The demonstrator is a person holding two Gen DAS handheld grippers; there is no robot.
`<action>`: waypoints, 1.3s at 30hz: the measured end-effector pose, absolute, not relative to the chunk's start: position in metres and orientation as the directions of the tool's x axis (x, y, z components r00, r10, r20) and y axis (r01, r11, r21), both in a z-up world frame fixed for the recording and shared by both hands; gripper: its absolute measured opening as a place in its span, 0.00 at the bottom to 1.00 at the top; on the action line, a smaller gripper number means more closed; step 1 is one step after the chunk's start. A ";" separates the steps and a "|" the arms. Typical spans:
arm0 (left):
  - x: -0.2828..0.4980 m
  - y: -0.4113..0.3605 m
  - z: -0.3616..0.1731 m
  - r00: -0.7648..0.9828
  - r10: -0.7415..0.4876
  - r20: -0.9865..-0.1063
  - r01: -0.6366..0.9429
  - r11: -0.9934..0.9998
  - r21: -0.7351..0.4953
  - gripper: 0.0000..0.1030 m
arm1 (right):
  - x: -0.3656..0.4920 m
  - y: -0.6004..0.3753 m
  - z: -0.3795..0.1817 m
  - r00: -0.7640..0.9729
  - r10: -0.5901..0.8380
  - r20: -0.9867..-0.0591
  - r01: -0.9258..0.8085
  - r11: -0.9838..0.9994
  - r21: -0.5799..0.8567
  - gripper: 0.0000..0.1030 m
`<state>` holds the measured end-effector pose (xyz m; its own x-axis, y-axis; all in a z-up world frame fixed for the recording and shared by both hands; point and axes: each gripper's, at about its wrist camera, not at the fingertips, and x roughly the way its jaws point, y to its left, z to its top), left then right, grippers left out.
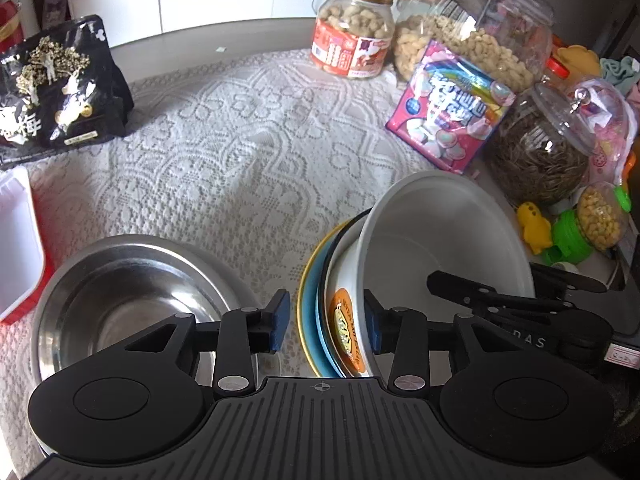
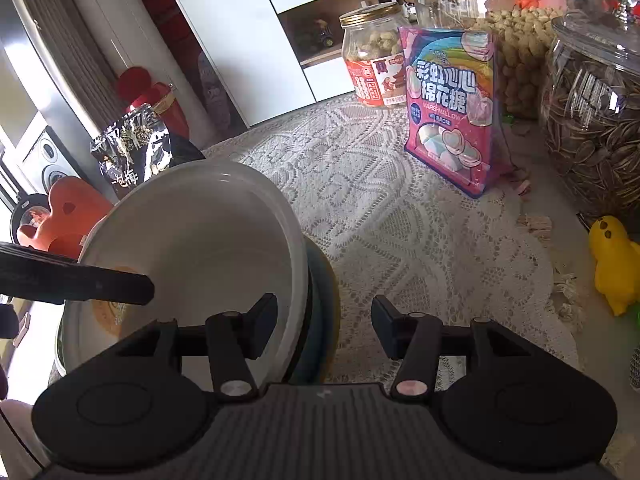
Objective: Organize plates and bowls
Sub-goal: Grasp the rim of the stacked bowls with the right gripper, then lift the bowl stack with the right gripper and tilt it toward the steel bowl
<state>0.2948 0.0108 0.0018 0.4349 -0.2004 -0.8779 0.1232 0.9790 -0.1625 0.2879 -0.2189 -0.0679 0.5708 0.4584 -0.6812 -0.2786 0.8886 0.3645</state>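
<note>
A white bowl sits tilted on a stack of a white bowl with an orange print and a blue plate with a yellow rim. A steel bowl stands to the left on the lace cloth. My left gripper is open, its jaws astride the near-left rim of the stack. My right gripper is open, its left finger inside the top white bowl, its right finger outside the rim. The right gripper also shows in the left wrist view, reaching over the bowl.
Jars of peanuts and seeds, a pink marshmallow bag and small toys crowd the right side. A black snack bag and a red-and-white tray are at the left. Lace cloth covers the table.
</note>
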 end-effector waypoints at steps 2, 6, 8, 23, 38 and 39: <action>0.298 0.007 -0.005 0.414 -0.181 -0.892 0.119 0.982 -0.144 0.41 | 0.287 -0.216 -0.068 0.552 0.472 -0.687 -0.292 0.881 0.371 0.50; 0.303 0.001 -0.016 0.367 -0.186 -0.911 0.122 0.981 -0.151 0.39 | 0.288 -0.212 -0.071 0.503 0.507 -0.699 -0.313 0.862 0.400 0.50; 0.303 -0.002 -0.020 0.351 -0.177 -0.919 0.126 0.982 -0.141 0.39 | 0.289 -0.211 -0.073 0.489 0.514 -0.704 -0.311 0.857 0.410 0.50; 0.310 -0.022 -0.015 0.303 -0.232 -0.924 0.157 0.969 -0.192 0.84 | 0.299 -0.223 -0.086 0.411 0.595 -0.690 -0.261 0.802 0.537 0.50; 0.317 -0.034 -0.020 0.315 -0.185 -0.931 0.213 0.970 -0.120 0.84 | 0.298 -0.224 -0.090 0.399 0.615 -0.680 -0.259 0.787 0.560 0.50; 0.317 -0.034 -0.020 0.316 -0.182 -0.931 0.218 0.969 -0.116 0.84 | 0.297 -0.224 -0.090 0.400 0.614 -0.680 -0.259 0.788 0.559 0.50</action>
<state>0.3170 -0.0345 -0.0195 0.3160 -0.1822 -0.9311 0.2182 0.9690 -0.1156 0.2975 -0.2237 -0.0898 0.3999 0.6144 -0.6801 -0.2592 0.7876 0.5590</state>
